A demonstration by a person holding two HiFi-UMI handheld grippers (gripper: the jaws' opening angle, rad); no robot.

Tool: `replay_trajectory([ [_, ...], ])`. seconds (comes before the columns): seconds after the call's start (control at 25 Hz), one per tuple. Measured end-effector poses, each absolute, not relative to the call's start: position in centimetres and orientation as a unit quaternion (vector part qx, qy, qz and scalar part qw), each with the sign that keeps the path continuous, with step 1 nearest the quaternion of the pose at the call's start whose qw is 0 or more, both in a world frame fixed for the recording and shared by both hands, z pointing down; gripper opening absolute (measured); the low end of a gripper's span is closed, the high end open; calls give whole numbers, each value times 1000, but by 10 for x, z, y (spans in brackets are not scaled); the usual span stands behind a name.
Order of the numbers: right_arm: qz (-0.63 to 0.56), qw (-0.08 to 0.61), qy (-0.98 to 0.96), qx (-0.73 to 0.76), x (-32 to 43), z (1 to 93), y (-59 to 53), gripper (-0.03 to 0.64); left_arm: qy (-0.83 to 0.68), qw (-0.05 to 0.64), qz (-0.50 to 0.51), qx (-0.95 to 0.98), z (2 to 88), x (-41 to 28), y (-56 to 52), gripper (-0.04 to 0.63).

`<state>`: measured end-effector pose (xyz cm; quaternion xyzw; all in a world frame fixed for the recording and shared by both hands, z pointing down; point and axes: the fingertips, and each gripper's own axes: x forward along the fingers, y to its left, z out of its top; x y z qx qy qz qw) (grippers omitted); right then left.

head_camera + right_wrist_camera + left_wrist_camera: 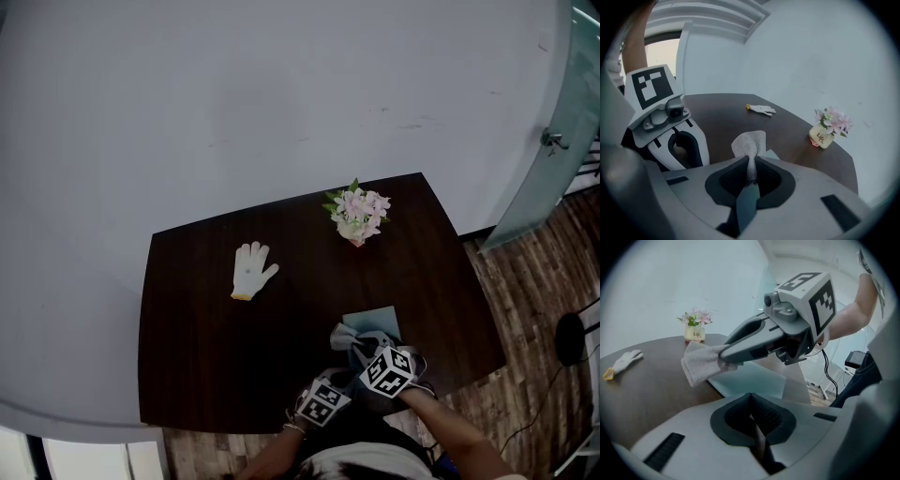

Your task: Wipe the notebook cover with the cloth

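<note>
The light blue notebook (378,321) lies near the table's front edge, right of centre. My right gripper (354,345) is shut on a pale grey cloth (344,335), which hangs at the notebook's near left corner. In the right gripper view the cloth (750,140) fans out beyond the closed jaws. The left gripper view shows the right gripper (723,354) holding the cloth (699,363) just above the notebook (752,380). My left gripper (328,398) sits at the table's front edge, behind and left of the right one. Its jaws (751,399) are shut with nothing in them.
A white glove (251,270) lies on the dark table (197,347) at the left. A small pot of pink flowers (357,217) stands at the back. The table's curved front edge is just under my grippers; wooden floor and cables lie to the right.
</note>
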<state>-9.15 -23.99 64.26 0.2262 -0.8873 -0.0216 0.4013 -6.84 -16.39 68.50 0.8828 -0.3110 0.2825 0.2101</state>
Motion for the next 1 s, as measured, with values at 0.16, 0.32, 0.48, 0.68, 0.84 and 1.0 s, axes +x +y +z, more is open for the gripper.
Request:
replay_trajectory([
  [0.16, -13, 421, -881, 214, -93, 660, -233, 39, -313, 211, 280, 883, 686, -70, -164, 17],
  [0.32, -8, 435, -876, 209, -90, 671, -232, 39, -314, 215, 277, 882, 685, -70, -165, 17],
  [0.48, -9, 445, -871, 208, -85, 677, -232, 39, -314, 212, 281, 881, 686, -70, -165, 17],
  [0.68, -7, 446, -869, 216, -75, 678, -235, 40, -316, 212, 284, 880, 686, -69, -166, 17],
  [0.84, -2, 445, -867, 225, -63, 679, -236, 40, -320, 209, 288, 878, 687, -68, -166, 17],
  [1.0, 4, 448, -863, 234, -51, 680, -238, 40, -321, 209, 291, 877, 688, -68, -167, 17],
])
